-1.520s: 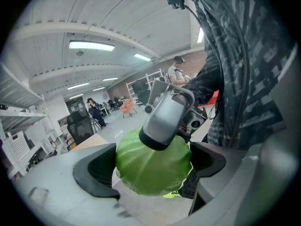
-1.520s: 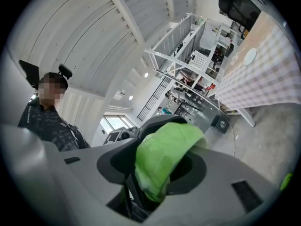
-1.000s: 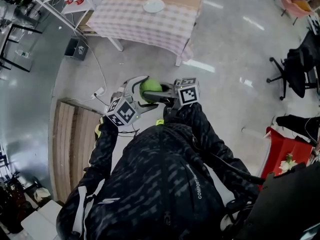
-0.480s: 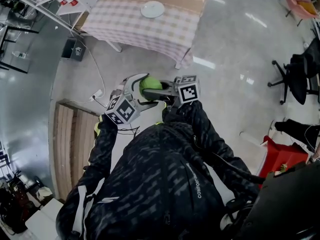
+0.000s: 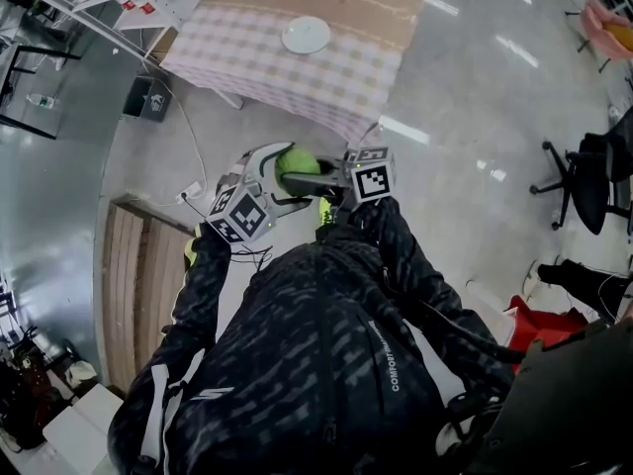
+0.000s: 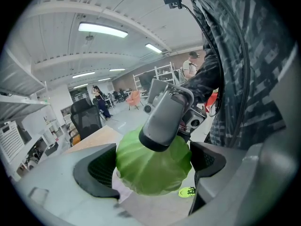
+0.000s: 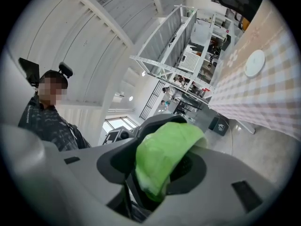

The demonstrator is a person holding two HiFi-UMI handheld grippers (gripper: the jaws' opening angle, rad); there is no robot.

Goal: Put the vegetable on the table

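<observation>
A round green cabbage [image 5: 297, 166] hangs in front of the person's chest, above the grey floor. Both grippers hold it. In the left gripper view the cabbage [image 6: 153, 161] fills the gap of my left gripper [image 6: 153, 168], both dark pads against its sides, and one jaw of the right gripper crosses over its top. The right gripper view has the cabbage [image 7: 162, 159] wedged in my right gripper [image 7: 160, 175]. From the head view, my left gripper [image 5: 269, 171] and right gripper [image 5: 316, 178] meet at the cabbage. Ahead stands the table [image 5: 247, 43] with a checked cloth and a white plate [image 5: 307, 36].
A wooden pallet [image 5: 138, 285] lies on the floor at the left, with a power strip and cable [image 5: 193, 181] near it. A black box [image 5: 141, 97] sits by the table's left leg. Office chairs [image 5: 584, 181] and a red object [image 5: 539, 325] stand at the right.
The table and plate have shifted in the head view as the person moves over the floor. Both grippers stay together on the cabbage.
</observation>
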